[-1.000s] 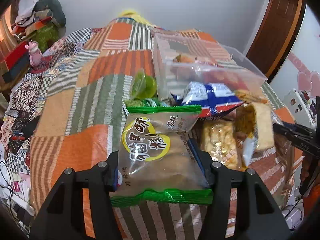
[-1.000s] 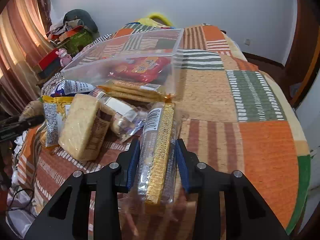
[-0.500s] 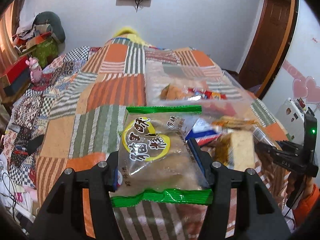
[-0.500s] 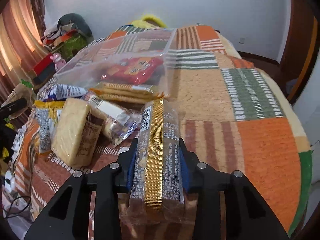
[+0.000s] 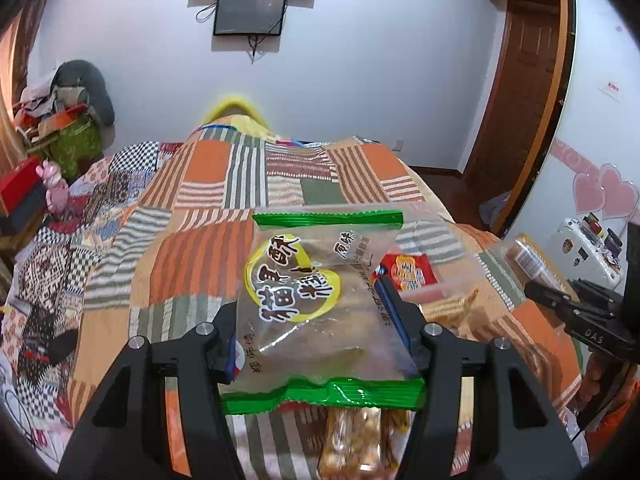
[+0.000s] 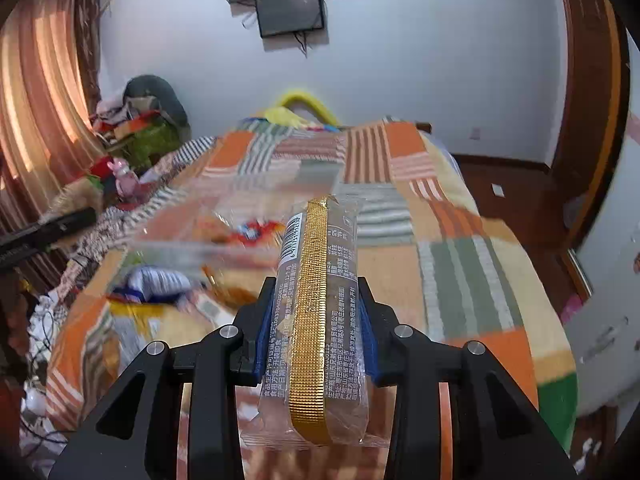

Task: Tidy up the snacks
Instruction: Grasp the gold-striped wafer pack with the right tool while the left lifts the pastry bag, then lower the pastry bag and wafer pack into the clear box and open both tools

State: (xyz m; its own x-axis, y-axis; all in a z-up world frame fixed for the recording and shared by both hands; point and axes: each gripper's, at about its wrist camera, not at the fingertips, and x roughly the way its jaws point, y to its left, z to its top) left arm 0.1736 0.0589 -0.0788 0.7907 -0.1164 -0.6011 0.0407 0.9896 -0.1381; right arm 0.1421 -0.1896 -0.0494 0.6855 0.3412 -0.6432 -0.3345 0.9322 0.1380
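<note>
My left gripper (image 5: 310, 316) is shut on a clear snack bag with green sealed ends and a yellow label (image 5: 316, 300), held above the patchwork bed. My right gripper (image 6: 312, 308) is shut on a long clear packet with a gold strip down its middle (image 6: 316, 320), also lifted off the bed. A clear plastic box (image 5: 436, 240) (image 6: 240, 204) lies ahead on the quilt, with a red snack pack (image 5: 408, 272) showing inside it. The right gripper (image 5: 576, 312) and its packet (image 5: 528, 256) show at the right edge of the left wrist view.
More snack packs lie on the quilt: a peanut bar (image 5: 352, 444) under the left gripper, a blue-and-white pack (image 6: 160, 284), blurred, and wafers (image 5: 452, 312). Piled clutter (image 5: 60, 128) stands left of the bed. A wooden door (image 5: 516, 100) is at right. The bed's right half (image 6: 460, 280) is bare quilt.
Both grippers have risen with their packets and tilted up, so more wall and a screen show. The snack pile and clear box have dropped lower in both views.
</note>
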